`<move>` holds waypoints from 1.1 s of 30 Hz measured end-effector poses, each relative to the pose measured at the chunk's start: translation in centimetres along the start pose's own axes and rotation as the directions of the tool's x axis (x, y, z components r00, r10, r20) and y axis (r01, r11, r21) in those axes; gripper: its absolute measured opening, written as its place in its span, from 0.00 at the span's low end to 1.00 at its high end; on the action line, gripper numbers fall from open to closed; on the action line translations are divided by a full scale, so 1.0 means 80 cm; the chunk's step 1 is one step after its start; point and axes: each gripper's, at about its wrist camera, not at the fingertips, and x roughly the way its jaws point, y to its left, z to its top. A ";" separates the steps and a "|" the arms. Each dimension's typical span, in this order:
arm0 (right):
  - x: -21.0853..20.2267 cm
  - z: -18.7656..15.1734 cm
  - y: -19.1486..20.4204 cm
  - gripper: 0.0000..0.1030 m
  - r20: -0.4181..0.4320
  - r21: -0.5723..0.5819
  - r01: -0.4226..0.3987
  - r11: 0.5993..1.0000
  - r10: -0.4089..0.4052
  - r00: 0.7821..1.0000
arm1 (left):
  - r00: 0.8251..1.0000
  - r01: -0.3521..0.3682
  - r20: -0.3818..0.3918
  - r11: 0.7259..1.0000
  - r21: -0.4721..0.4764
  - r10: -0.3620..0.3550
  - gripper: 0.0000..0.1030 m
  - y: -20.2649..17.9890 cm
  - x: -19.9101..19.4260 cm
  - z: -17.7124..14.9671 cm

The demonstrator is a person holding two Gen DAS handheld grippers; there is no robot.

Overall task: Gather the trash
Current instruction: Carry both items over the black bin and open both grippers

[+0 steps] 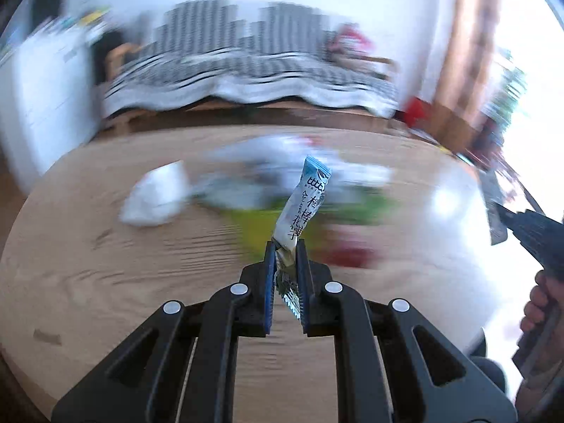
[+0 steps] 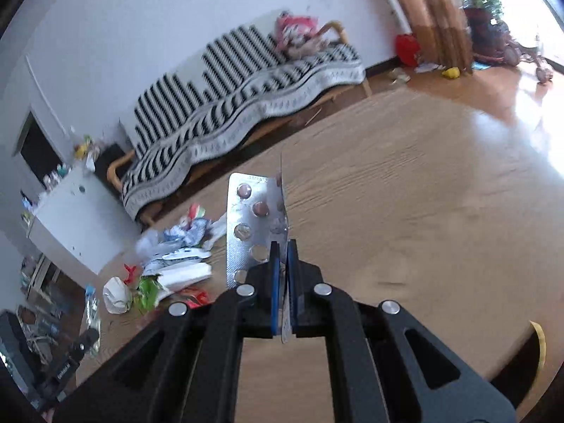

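Left gripper (image 1: 286,243): clamped on snack wrapper (image 1: 304,208) tail; may slip.
Right gripper (image 2: 283,246): pinching blister pack (image 2: 251,224) edge; may twist loose.

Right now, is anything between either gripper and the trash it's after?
No. The left gripper is already shut on a snack wrapper, and the right gripper on a pill blister pack. No bin is visible.

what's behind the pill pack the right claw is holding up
Behind the pill pack in the right claw lies bare wooden table, then the striped sofa. The strip of table directly behind the pack is hidden.
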 end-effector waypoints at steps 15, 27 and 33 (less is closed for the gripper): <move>-0.144 -0.135 -0.342 0.05 -0.185 0.340 0.301 0.891 -0.250 0.950 | 0.785 0.526 -0.554 0.770 0.361 -0.277 0.10 -0.461 0.099 -0.210; -0.112 -0.200 -0.389 0.05 -0.321 0.378 0.358 0.854 -0.242 0.916 | 0.730 0.516 -0.642 0.805 0.293 -0.235 0.10 -0.450 0.128 -0.248; -0.099 -0.187 -0.386 0.05 -0.334 0.382 0.350 0.855 -0.225 0.915 | 0.728 0.518 -0.644 0.805 0.289 -0.237 0.10 -0.463 0.144 -0.231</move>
